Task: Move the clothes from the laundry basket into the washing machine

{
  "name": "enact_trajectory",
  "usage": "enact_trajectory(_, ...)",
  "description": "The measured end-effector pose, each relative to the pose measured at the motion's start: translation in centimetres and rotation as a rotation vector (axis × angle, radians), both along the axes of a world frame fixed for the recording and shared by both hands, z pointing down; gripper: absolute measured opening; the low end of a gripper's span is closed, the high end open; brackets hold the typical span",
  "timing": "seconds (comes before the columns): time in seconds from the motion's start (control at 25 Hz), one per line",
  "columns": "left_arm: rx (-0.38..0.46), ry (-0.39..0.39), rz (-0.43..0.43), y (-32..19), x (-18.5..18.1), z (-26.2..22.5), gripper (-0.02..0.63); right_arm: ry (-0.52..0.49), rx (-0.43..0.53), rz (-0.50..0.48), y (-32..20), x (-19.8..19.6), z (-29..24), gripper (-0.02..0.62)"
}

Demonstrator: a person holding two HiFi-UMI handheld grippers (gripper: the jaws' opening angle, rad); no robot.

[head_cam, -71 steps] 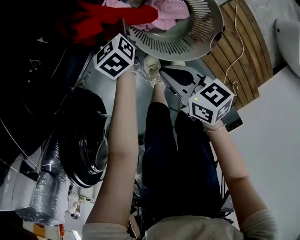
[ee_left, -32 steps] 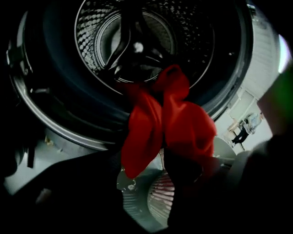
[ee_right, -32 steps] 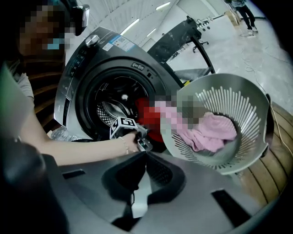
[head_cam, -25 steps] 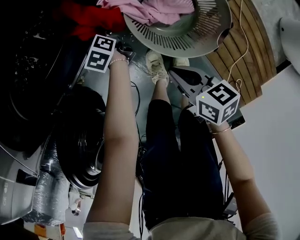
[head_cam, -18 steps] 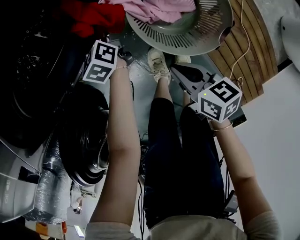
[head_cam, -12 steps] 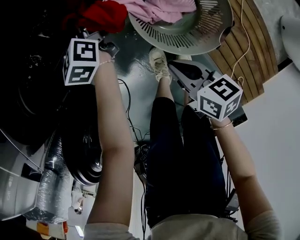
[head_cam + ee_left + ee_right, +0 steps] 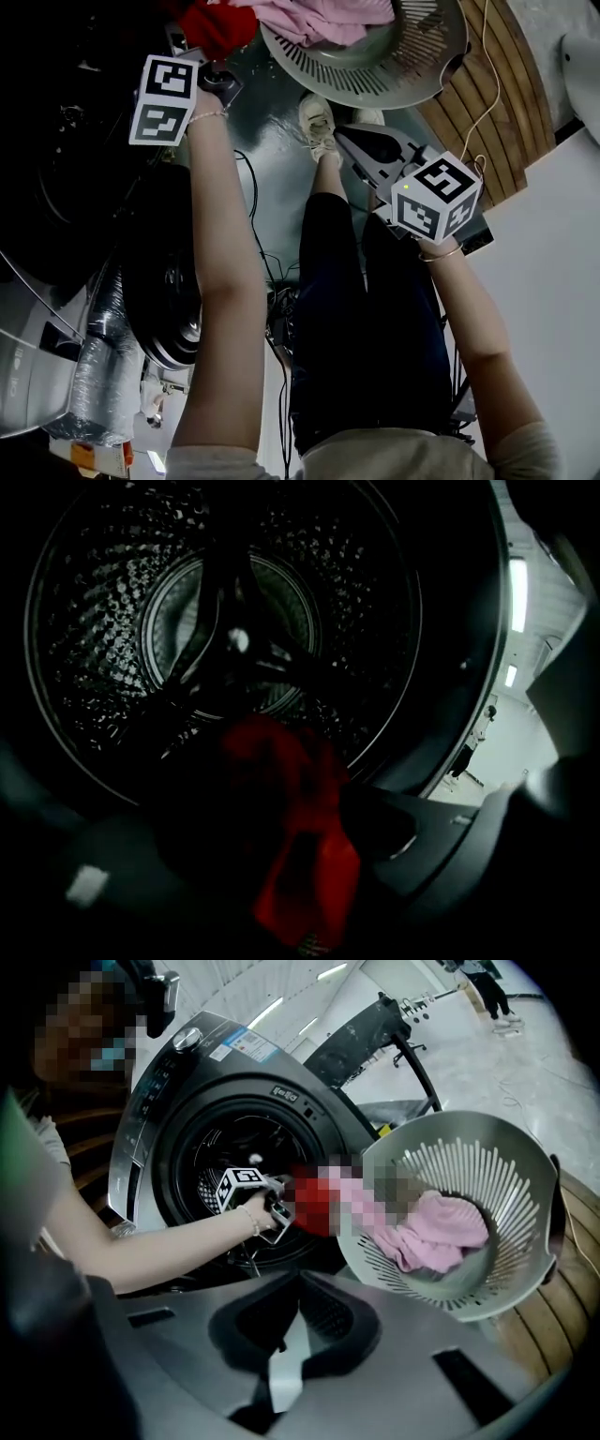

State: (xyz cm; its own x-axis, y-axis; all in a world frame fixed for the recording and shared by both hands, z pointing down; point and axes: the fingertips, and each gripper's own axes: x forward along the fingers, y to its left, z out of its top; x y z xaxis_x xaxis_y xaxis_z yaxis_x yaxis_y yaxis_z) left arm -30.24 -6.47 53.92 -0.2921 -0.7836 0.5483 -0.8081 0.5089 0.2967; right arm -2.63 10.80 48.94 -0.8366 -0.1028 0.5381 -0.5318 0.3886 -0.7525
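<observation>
My left gripper (image 7: 208, 52) is at the mouth of the washing machine (image 7: 225, 1176), facing the steel drum (image 7: 225, 639). Its jaws have just been opening and stand wide, and a red cloth (image 7: 300, 855) lies loosely between them without filling the gap. That red cloth (image 7: 214, 23) bunches at the gripper's tip beside the grey laundry basket (image 7: 375, 80). Pink clothes (image 7: 441, 1232) lie in the basket (image 7: 450, 1307). My right gripper (image 7: 298, 1283) hangs shut and empty, back from the basket.
The machine's round door (image 7: 169, 291) hangs open at the left, below my left arm. A person's legs and a light shoe (image 7: 317, 127) stand between the arms. A wooden slatted surface (image 7: 487, 103) and a thin cable lie right of the basket.
My left gripper has swung left and up from the basket's edge toward the dark machine opening. The red cloth came along and is now bunched at its tip. The right gripper has stayed put.
</observation>
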Motion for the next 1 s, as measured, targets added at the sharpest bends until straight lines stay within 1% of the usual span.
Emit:
enact_trajectory(0.08,0.036,0.001,-0.008,1.4,0.7,-1.4,0.308,0.001,-0.001,0.002,0.0,0.2,-0.1,0.011)
enact_trajectory(0.12,0.043,0.008,0.008,2.0,1.5,-1.7,0.313,0.001,0.001,0.002,0.0,0.4,-0.2,0.011)
enact_trajectory(0.16,0.032,0.022,0.037,2.6,2.6,-1.5,0.321,0.002,0.002,0.004,-0.1,0.5,-0.2,0.011)
enact_trajectory(0.2,0.001,0.041,0.077,3.2,3.9,-0.7,0.329,0.004,0.003,0.005,-0.2,0.6,-0.2,0.011)
enact_trajectory(0.24,-0.051,0.061,0.118,3.8,5.2,0.5,0.337,0.006,0.005,0.007,-0.3,0.7,-0.2,0.011)
enact_trajectory(0.28,-0.114,0.076,0.152,4.4,6.3,2.0,0.337,0.008,0.008,0.011,-0.5,0.8,-0.2,0.011)
enact_trajectory(0.32,-0.176,0.079,0.167,5.0,6.9,3.5,0.337,0.009,0.010,0.014,-0.6,0.8,-0.2,0.011)
enact_trajectory(0.36,-0.226,0.070,0.162,5.4,6.9,4.7,0.337,0.009,0.013,0.018,-0.8,0.8,-0.2,0.011)
enact_trajectory(0.44,-0.288,0.032,0.112,5.9,6.0,6.0,0.336,0.008,0.016,0.021,-1.0,0.7,-0.2,0.011)
enact_trajectory(0.52,-0.313,-0.017,0.069,6.0,5.3,6.4,0.336,0.007,0.017,0.022,-1.2,0.7,-0.1,0.011)
enact_trajectory(0.6,-0.336,-0.079,0.056,6.1,5.2,6.6,0.332,0.008,0.019,0.021,-1.3,0.7,0.0,0.011)
enact_trajectory(0.64,-0.349,-0.103,0.058,6.2,5.1,6.6,0.302,0.007,0.018,0.021,-1.3,0.7,0.0,0.011)
enact_trajectory(0.68,-0.359,-0.113,0.068,6.2,5.0,6.7,0.186,0.005,0.018,0.020,-1.4,0.6,0.0,0.011)
enact_trajectory(0.72,-0.365,-0.109,0.085,6.1,4.9,6.7,0.045,0.003,0.018,0.020,-1.4,0.5,-0.1,0.011)
enact_trajectory(0.8,-0.362,-0.081,0.121,5.7,4.8,6.6,0.043,0.001,0.020,0.020,-1.5,0.5,0.0,0.011)
enact_trajectory(0.88,-0.333,-0.075,0.148,5.5,4.8,6.0,0.040,0.003,0.021,0.021,-1.5,0.6,0.2,0.011)
enact_trajectory(0.92,-0.307,-0.093,0.157,5.3,4.6,5.3,0.038,0.003,0.020,0.022,-1.5,0.6,0.2,0.011)
enact_trajectory(1.0,-0.245,-0.153,0.178,4.5,3.8,3.3,0.034,0.000,0.018,0.023,-1.5,0.5,0.1,0.011)
